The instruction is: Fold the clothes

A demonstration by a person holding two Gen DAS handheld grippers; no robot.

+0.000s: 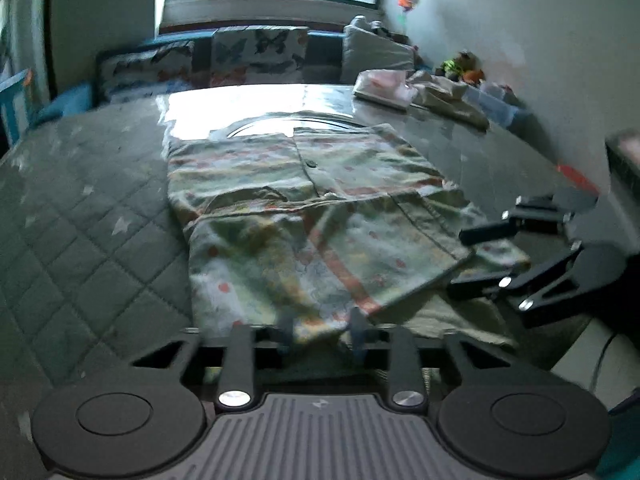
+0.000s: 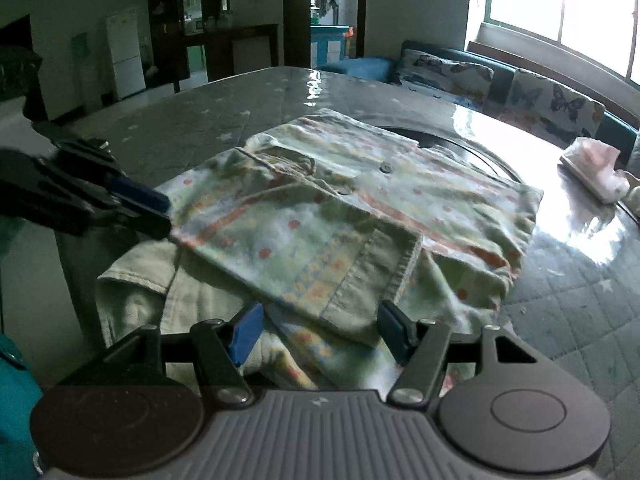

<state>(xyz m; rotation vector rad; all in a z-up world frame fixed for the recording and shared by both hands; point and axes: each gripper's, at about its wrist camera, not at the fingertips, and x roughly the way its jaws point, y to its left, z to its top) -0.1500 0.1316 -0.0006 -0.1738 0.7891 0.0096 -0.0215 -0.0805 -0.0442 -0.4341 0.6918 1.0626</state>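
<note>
A pale green patterned shirt lies partly folded on the quilted grey table cover, its near part doubled over the buttoned front. It also shows in the right wrist view. My left gripper is at the shirt's near edge, fingers close together with cloth between them. In the right wrist view the left gripper pinches the shirt's corner. My right gripper is open, its blue pads on either side of a folded hem. It also shows in the left wrist view, open at the shirt's right edge.
A plain light cloth lies under the shirt at the table's near edge. A folded pink garment and other clothes sit at the far right of the table. A sofa with butterfly cushions stands behind, below a window.
</note>
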